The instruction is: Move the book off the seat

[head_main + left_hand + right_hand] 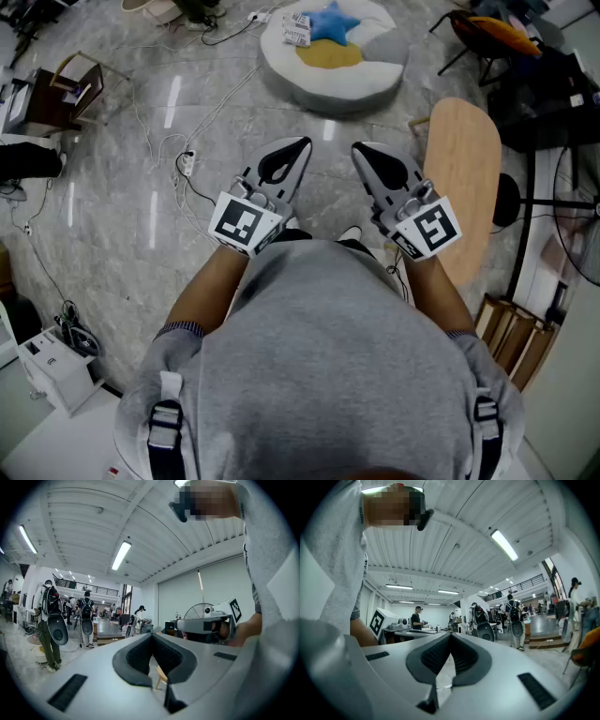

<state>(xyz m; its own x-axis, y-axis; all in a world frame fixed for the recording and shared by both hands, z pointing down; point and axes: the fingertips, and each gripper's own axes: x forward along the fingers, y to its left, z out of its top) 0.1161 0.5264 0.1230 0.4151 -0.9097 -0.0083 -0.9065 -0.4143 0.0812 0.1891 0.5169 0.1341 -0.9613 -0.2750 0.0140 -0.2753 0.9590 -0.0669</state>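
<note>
Left tool (pixel 303 142) is held level in front of the person's grey shirt (pixel 347 356), its two jaws pressed fully together with nothing between them. On the far left of the head view a small wooden chair (pixel 73 90) stands on the grey marble floor (pixel 112 216). Between that chair and the left tool, white cables run to a power strip (pixel 187 164).

Ahead of both tools, well apart from them, a round white seat (pixel 375 80) rests on the floor. The book (pixel 296 29) lies on its upper left part, just beside a blue star cushion (pixel 330 21) and a yellow patch (pixel 328 54). Neither tool touches the book or the seat.

The right tool (pixel 359 148) is level too, near the left one, with its jaws shut tight and nothing in its grip. To its right an oval wooden board (pixel 464 159) stands over the floor. Dark stands and a fan guard (pixel 581 220) lie beyond it at the right edge.
</note>
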